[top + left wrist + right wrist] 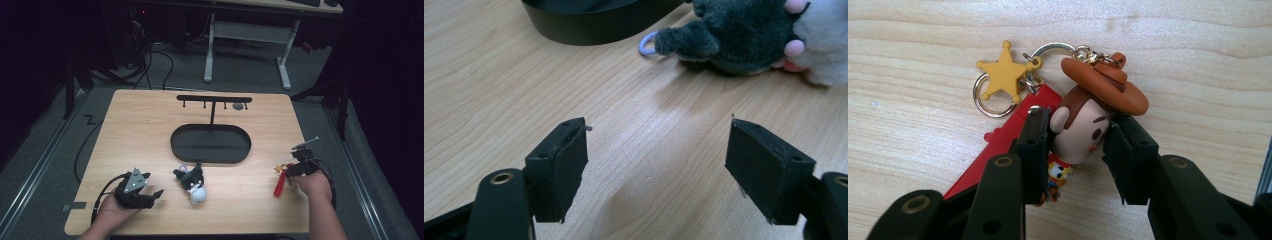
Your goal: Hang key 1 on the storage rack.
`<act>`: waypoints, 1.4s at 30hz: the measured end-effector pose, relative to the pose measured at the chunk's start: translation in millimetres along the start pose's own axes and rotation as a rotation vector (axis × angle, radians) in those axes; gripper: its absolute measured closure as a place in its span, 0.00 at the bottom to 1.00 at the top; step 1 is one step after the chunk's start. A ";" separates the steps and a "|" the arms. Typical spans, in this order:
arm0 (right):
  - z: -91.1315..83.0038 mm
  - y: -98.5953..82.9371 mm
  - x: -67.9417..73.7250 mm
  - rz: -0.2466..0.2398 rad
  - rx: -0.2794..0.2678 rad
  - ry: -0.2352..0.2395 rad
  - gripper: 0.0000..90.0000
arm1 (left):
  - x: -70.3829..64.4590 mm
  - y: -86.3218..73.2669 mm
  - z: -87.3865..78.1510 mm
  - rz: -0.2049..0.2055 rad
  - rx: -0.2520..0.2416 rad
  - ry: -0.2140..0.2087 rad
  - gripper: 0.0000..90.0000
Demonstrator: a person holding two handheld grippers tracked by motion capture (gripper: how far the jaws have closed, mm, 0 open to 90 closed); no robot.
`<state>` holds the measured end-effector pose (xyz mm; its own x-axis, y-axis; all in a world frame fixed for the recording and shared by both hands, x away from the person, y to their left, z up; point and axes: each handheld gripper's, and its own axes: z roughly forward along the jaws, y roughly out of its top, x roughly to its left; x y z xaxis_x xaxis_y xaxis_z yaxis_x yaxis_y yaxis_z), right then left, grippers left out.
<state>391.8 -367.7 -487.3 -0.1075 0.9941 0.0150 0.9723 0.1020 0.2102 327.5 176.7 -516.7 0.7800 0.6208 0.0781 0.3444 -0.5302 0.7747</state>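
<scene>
On the table [150,112], a black tray with a hook rack [211,142] stands near the far edge, probably a place to hang the keychains. The left gripper [656,167] rests by the near left corner, jaws released and empty, facing the plush keychain [734,37]. By the right edge, the right gripper [1075,150] has its jaws clamped on the cowboy figure keychain [1085,125] (head between the pads), probably to lift it.

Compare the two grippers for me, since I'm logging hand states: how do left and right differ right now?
The left gripper has its jaws spread wide with bare table between them; the right gripper has its jaws closed on the cowboy figure keychain.

The left gripper points toward the plush toy, apart from it; the right gripper is in contact with its keychain.

Both have black jaws and sit low over the wooden table.
</scene>
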 end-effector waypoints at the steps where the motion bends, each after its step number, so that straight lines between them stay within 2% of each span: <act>1: -0.1 0.0 -0.2 0.001 0.002 0.001 0.70 | 0.0 0.0 0.0 0.000 0.000 0.000 0.28; 3: -0.1 0.3 0.3 -0.006 0.003 0.002 0.71 | 0.4 0.1 -0.3 0.001 0.000 0.006 0.28; 4: -1.2 1.4 2.7 -0.029 0.026 -0.010 0.71 | 0.7 0.0 -0.5 -0.001 -0.001 0.007 0.28; 7: -4.8 1.0 8.7 -0.070 0.049 -0.022 0.71 | 1.4 -0.4 -0.1 -0.002 0.001 0.008 0.28; 14: -37.2 -2.7 20.7 -0.111 0.009 0.009 0.72 | -0.2 0.2 0.3 0.005 0.001 0.011 0.28; 22: -74.8 -3.6 44.6 -0.175 -0.015 0.033 0.72 | -2.0 2.5 1.5 0.014 -0.002 0.008 0.28; 26: -90.2 -2.7 56.4 -0.192 -0.022 0.039 0.72 | -2.7 2.8 1.2 0.014 -0.006 0.007 0.28; 30: -107.0 -1.7 64.4 -0.212 -0.043 0.065 0.72 | -3.1 2.8 0.5 0.014 -0.007 0.007 0.28; 36: -127.8 -1.2 74.8 -0.251 -0.055 0.075 0.73 | -3.4 2.1 -1.0 0.011 -0.009 0.011 0.28; 42: -143.8 -0.3 81.2 -0.269 -0.065 0.083 0.73 | -3.2 1.8 -0.4 0.012 -0.008 0.010 0.28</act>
<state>353.0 -292.3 -345.6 -0.3793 0.9248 0.0294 0.8913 0.3567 0.2798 325.3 174.0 -515.2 0.7786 0.6205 0.0938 0.3312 -0.5331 0.7785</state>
